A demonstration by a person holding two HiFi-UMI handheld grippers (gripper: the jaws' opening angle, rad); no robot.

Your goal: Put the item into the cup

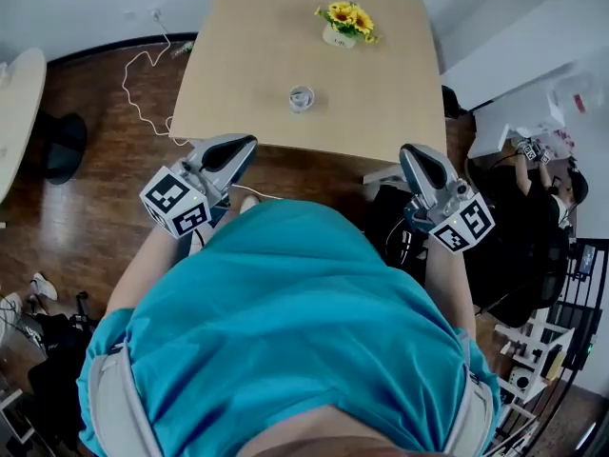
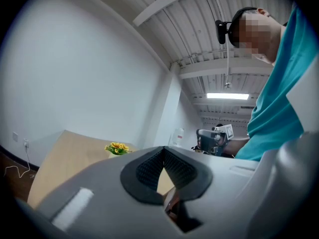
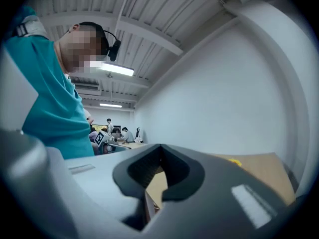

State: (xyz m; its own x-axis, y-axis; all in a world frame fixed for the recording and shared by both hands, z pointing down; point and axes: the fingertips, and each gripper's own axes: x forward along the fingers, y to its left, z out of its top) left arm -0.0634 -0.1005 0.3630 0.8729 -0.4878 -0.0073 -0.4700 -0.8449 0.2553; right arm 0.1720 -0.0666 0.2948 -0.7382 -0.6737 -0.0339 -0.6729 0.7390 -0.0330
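A small clear cup [image 1: 301,97] stands near the middle of the light wooden table [image 1: 238,55]. I cannot make out a separate item to go with it. My left gripper [image 1: 243,144] hangs at the table's front edge, left of the cup, jaws together and empty. My right gripper [image 1: 411,152] sits just off the front right corner, also shut on nothing. In the left gripper view the dark pads [image 2: 149,169] meet at the tip. In the right gripper view the pads [image 3: 144,169] touch too. The person's teal shirt hides the floor below.
A pot of yellow flowers [image 1: 343,25] stands at the table's far side. A white cable [image 1: 138,84] trails over the wooden floor at left, beside a round white table [image 1: 14,103]. A person sits at a desk [image 1: 547,174] to the right.
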